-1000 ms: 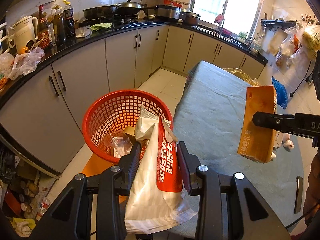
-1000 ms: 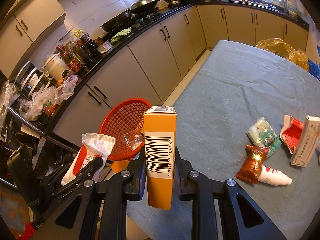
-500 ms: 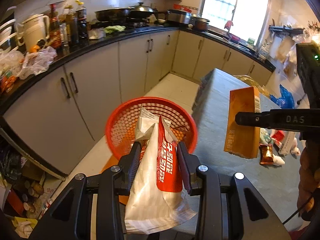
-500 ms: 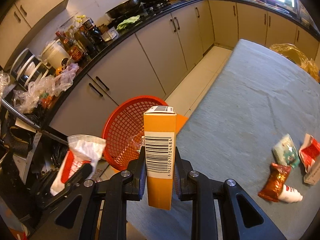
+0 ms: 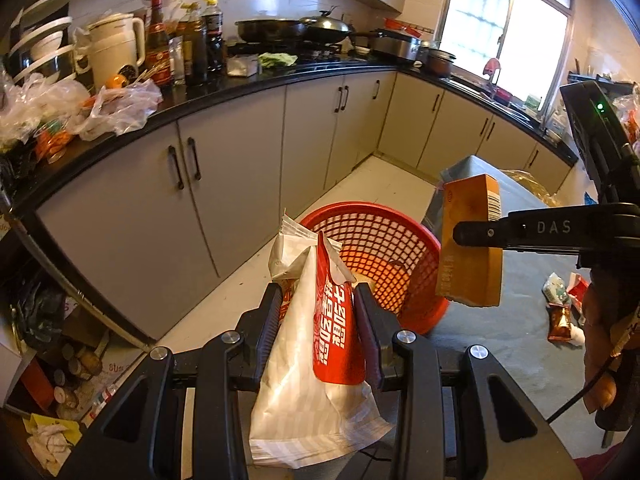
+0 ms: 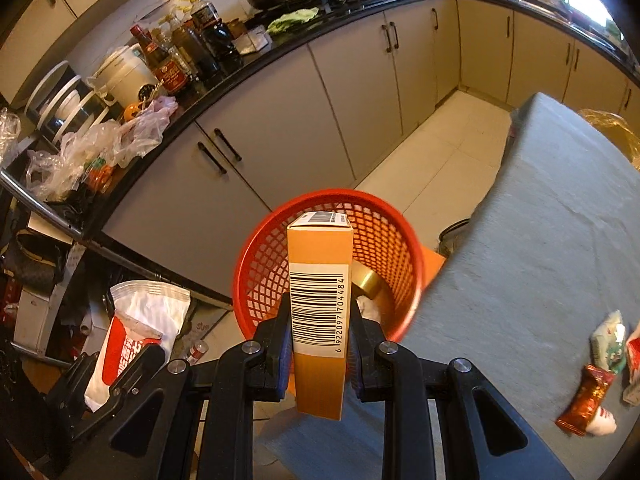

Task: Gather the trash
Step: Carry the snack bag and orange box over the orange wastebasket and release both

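Observation:
My left gripper (image 5: 318,316) is shut on a white and red plastic bag (image 5: 316,344), held just short of the red mesh basket (image 5: 384,236). My right gripper (image 6: 320,320) is shut on an upright orange carton (image 6: 320,276) with a barcode, over the near rim of the basket (image 6: 264,256). The carton (image 5: 470,244) and right gripper also show at the right of the left wrist view. The bag (image 6: 136,332) shows at the lower left of the right wrist view. The basket holds some trash at its bottom.
The grey-clothed table (image 6: 540,248) lies to the right with several wrappers (image 6: 592,384) near its right edge. Grey cabinets (image 5: 224,184) under a cluttered black counter (image 5: 192,92) run behind the basket. Clutter lies on the floor at the left (image 5: 60,392).
Both grippers have swung left off the table toward the basket with their loads. The carton now stands over the basket's near rim. The bag is closer to the basket's left side.

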